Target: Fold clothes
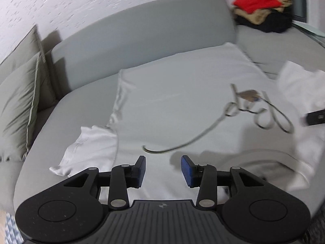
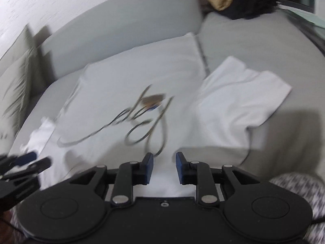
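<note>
**Shirt flat on sofa, both grippers empty**

White T-shirt (image 2: 130,85) lies spread print-up on the grey sofa (image 1: 142,26), sleeves out. Your left gripper (image 1: 163,167) and right gripper (image 2: 164,165) hover at the collar end, jaws apart, holding nothing. Judging by that: sleeve fold probably next, so grab cloth edges cleanly. Frames are blurred.

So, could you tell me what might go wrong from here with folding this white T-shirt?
1. The near sleeve lies crumpled beside the body, so a fold made now may trap creases.
2. The other sleeve is rumpled and spread onto the sofa; folding it in unevenly could give a lopsided result.
3. Both the left gripper and the right gripper are open above the white T-shirt, holding nothing; a shallow pinch might catch only the top layer.
</note>
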{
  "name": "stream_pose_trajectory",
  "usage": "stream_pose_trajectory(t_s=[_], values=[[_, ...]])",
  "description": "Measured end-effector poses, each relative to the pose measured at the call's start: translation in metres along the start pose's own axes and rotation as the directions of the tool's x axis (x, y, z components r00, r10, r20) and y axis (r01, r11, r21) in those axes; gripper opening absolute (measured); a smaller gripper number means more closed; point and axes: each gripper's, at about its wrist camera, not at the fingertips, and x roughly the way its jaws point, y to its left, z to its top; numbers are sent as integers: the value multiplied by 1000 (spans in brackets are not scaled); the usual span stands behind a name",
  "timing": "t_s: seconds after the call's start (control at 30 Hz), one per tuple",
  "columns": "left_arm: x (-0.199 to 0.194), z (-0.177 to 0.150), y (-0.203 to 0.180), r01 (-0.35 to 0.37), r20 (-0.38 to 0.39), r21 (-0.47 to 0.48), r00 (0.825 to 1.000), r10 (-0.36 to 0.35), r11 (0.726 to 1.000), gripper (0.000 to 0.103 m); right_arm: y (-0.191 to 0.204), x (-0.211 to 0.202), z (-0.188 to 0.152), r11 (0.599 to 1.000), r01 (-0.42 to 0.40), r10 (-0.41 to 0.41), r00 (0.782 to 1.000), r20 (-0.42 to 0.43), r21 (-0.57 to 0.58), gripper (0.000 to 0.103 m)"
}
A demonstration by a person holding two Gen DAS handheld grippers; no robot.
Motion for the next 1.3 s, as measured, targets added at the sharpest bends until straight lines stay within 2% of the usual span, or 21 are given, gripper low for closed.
stream_pose_trajectory(t_s=[0.17, 0.27, 0.33, 0.53, 0.7, 0.77, 0.87, 0.93, 1.0, 1.1, 1.13, 1.2, 1.3], values=[[29, -3, 0, -20, -95, -8, 995, 20, 1000, 40, -9, 26, 12, 998, 68, -68, 998, 14, -3, 24], [26, -8, -2, -18, -121, 7, 992, 19, 1000, 39, -13, 46, 3, 989, 145, -147, 987, -63, -43, 28], [23, -11, -3, -16, -138, 18, 990, 19, 1000, 39, -17, 43, -2, 987, 159, -161, 985, -59, -35, 29], [16, -20, -5, -9, -188, 48, 982, 18, 999, 39, -35, 27, -9, 990, 144, -142, 981, -130, 10, 30], [-10, -26, 4, 16, -175, 36, 984, -9, 999, 39, -26, 6, -14, 988, 149, -153, 979, -137, -39, 31], [-18, -24, 10, 34, -143, 3, 989, -33, 999, 39, -21, -8, -13, 992, 119, -121, 988, -100, -29, 32], [-24, -16, 6, 45, -71, -7, 996, -46, 999, 39, -5, -23, -12, 999, 4, -5, 1000, -25, -44, 32], [-25, -10, 0, 50, -25, -1, 998, -50, 999, 40, 12, -20, -13, 995, -61, 59, 998, -18, -83, 32], [-16, -9, -13, 74, -11, 23, 997, -74, 997, 40, 30, -8, -17, 986, -88, 84, 996, -31, -145, 31], [-3, -23, -29, 72, -78, 77, 995, -66, 994, 40, 48, 10, -29, 972, -95, 79, 994, -81, -216, 31], [-2, -29, -33, 71, -99, 97, 993, -61, 993, 35, 52, 16, -36, 969, -89, 65, 992, -108, -231, 32], [-14, -35, -35, 94, -105, 148, 991, -79, 984, 34, 50, 9, -45, 964, -92, 60, 989, -132, -251, 32], [-27, -38, -28, 137, -125, 128, 985, -121, 982, 34, 38, -7, -47, 968, -116, 76, 980, -182, -223, 31]])
